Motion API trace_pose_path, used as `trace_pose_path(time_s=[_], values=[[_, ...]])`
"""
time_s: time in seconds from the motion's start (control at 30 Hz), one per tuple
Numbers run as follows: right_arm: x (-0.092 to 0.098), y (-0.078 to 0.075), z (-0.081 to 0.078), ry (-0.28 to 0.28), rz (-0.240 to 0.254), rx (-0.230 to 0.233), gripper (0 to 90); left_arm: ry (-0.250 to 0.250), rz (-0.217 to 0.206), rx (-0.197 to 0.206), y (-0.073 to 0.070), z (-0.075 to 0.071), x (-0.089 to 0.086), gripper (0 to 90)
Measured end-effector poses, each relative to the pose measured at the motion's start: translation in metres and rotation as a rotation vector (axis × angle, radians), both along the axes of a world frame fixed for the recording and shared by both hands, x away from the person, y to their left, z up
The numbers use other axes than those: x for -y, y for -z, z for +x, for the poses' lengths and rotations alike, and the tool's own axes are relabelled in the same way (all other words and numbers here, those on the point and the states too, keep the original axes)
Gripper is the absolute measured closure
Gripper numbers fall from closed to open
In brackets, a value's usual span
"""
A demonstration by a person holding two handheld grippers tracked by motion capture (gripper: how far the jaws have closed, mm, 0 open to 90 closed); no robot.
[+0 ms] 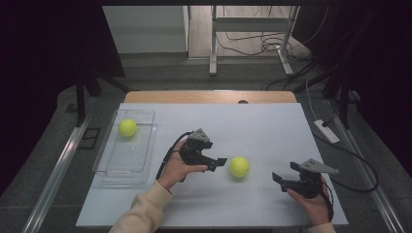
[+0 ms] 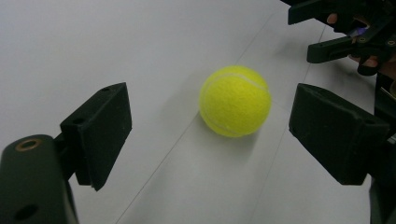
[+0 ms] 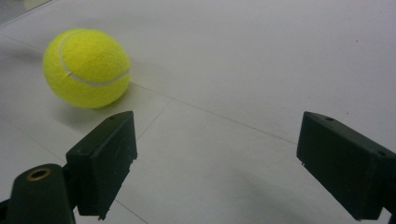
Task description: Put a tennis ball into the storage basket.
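Note:
A yellow tennis ball (image 1: 239, 166) rests on the white table top (image 1: 252, 126), between my two grippers. My left gripper (image 1: 219, 163) is just left of it, open and pointing at it. In the left gripper view the ball (image 2: 235, 101) lies ahead of the spread jaws and touches neither of them. To the ball's right, my right gripper (image 1: 285, 172) is open with nothing in it. In the right gripper view the ball (image 3: 86, 67) sits far left, beyond the left jaw. A second tennis ball (image 1: 128, 127) lies in the clear tray (image 1: 145, 145).
The clear plastic tray stands at the table's left edge. In the left gripper view the right gripper (image 2: 345, 32) and its hand sit at the top right, past the ball. Cables and table legs are on the floor beyond the far edge.

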State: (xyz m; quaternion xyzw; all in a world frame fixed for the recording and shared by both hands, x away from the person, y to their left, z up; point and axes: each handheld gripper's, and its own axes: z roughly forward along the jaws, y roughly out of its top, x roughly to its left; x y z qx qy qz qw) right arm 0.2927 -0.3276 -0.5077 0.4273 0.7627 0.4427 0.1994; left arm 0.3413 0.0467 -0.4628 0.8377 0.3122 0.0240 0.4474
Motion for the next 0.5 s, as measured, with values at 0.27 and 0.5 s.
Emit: trace_pose_path(time_s=[0.27,0.5], values=[[0.000,0.001,0.000,0.000,-0.001,-0.003,11.9,0.019,0.014,-0.010,0.004,0.001,0.013,13.9],[0.000,0.001,0.000,0.001,-0.001,-0.004,11.9,0.042,0.034,-0.011,0.006,0.000,0.024,13.9]])
